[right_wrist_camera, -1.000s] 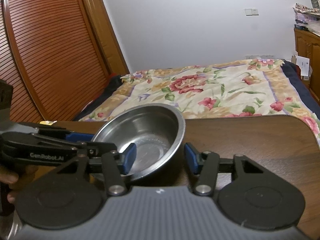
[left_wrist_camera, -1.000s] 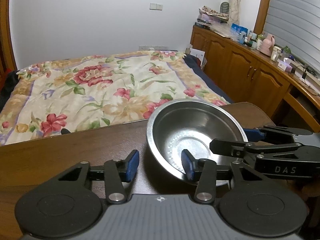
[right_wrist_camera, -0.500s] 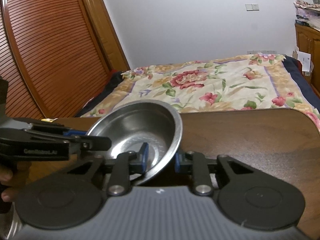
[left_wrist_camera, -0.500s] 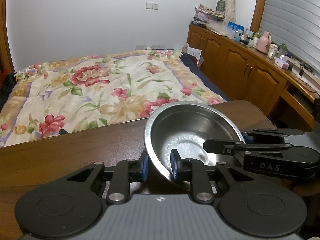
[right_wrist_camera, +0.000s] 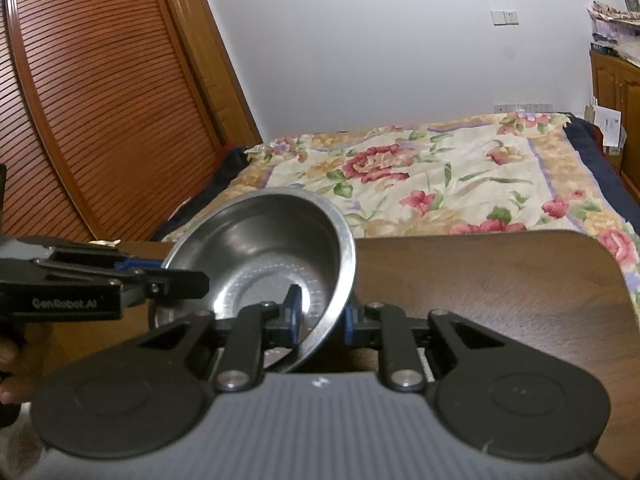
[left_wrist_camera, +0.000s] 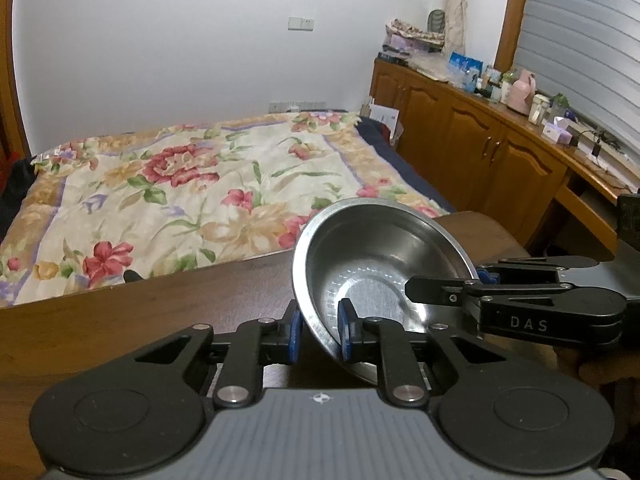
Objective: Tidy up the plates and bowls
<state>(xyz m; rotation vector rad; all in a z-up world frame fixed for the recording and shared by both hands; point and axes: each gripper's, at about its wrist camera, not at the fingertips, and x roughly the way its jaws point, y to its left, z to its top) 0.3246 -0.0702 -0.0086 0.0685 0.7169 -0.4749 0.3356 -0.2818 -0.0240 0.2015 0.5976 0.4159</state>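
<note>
Above the dark wooden counter (left_wrist_camera: 132, 320), near its far edge that meets the bed, a round stainless-steel bowl (left_wrist_camera: 380, 264) hangs tilted, its smooth polished wall curving down to a flat base ringed with a faint dotted pattern. Both claws clamp it by the rim from opposite sides. The left claw (left_wrist_camera: 318, 330) is closed on the rim's near-left part, one blue pad against the outer wall and the other inside the bowl, black linkage bars folded in behind them. The right claw (right_wrist_camera: 320, 314) grips the same bowl (right_wrist_camera: 260, 256) likewise, its blue pads pinching the thin flared lip from inside and outside. In the left wrist view the right claw's black body, lettered "DAS", reaches in from the right to the bowl's far-right rim; in the right wrist view the left claw's body, with pale lettering on its side, comes in from the left, and part of a hand (right_wrist_camera: 12, 364) shows at that picture's left edge. The counter has a matte, fine-grained brown top and a rounded far-right corner (right_wrist_camera: 592, 248). Beyond it lies a bed (left_wrist_camera: 180, 196) under a quilted cover printed with red and pink flowers on cream, bordered in tan. A run of glossy brown wooden cabinets (left_wrist_camera: 472, 152) with arched door panels stands along the right wall, small bottles and boxes crowding its top. A slatted reddish-brown door (right_wrist_camera: 92, 112) fills the left wall.
</note>
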